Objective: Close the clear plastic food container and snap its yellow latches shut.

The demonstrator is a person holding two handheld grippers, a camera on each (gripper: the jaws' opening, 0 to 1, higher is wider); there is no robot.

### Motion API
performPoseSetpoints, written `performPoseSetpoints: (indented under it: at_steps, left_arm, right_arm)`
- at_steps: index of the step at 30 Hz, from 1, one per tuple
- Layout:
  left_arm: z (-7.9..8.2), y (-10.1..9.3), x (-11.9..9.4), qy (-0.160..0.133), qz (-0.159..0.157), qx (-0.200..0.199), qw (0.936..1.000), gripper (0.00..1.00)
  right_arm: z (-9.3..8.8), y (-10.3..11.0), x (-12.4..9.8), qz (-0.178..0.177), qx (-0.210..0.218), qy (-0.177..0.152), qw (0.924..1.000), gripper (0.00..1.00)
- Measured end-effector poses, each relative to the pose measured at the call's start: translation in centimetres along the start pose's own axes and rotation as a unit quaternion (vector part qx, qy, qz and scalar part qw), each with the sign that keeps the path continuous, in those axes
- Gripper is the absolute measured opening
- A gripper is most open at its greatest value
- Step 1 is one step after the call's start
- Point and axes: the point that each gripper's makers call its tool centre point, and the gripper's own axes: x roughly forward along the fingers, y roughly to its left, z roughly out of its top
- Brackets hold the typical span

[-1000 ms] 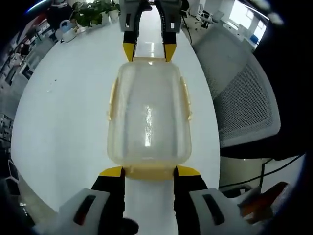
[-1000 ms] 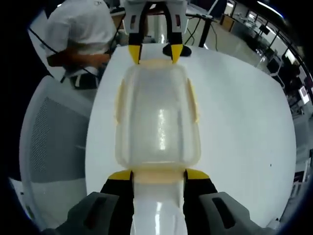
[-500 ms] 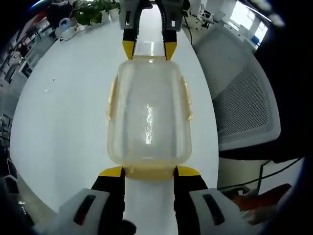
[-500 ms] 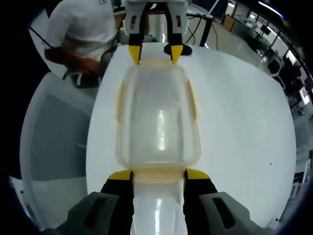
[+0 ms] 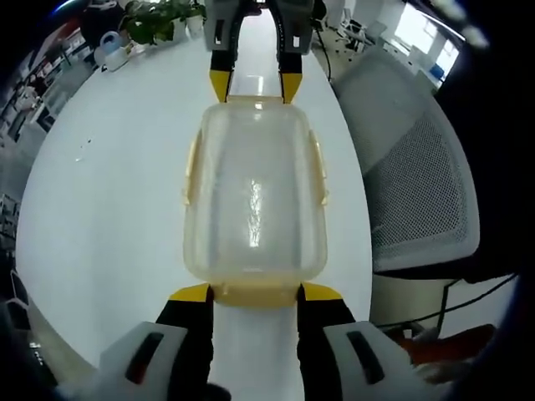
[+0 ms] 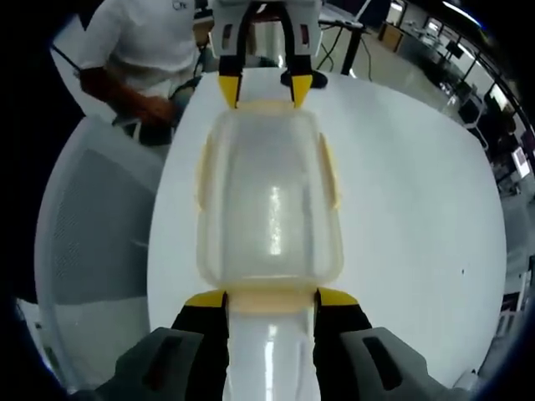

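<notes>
The clear plastic container [image 5: 253, 200] lies lengthwise on the white table [image 5: 109, 184] with its lid on. Yellow side latches [image 5: 318, 167] lie against its long sides. My left gripper [image 5: 256, 292] stands open, and its yellow tips flank the near end latch [image 5: 255, 297]. At the far end, my right gripper [image 5: 251, 83] flanks the other end latch. In the right gripper view the container [image 6: 269, 200] runs from my open right gripper [image 6: 270, 298] to the left gripper [image 6: 266, 90].
A grey mesh office chair [image 5: 418, 175] stands close to the table edge beside the container, and shows again as the chair [image 6: 92, 225]. A person in a white shirt [image 6: 142, 50] sits beyond it. Potted plants [image 5: 159, 21] stand at the table's far end.
The container and both grippers have kept their places. The person in the white shirt has shifted a little behind the chair.
</notes>
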Motion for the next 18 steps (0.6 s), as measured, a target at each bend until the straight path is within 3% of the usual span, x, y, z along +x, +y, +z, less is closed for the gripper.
performPoseSetpoints:
  at_steps: [18]
  left_arm:
    - [3.6,-0.2,1.3,0.006,-0.004,0.007,0.9999,0.38]
  right_arm:
    - [-3.8,0.3,-1.0,0.004,0.008,0.003,1.0,0.37]
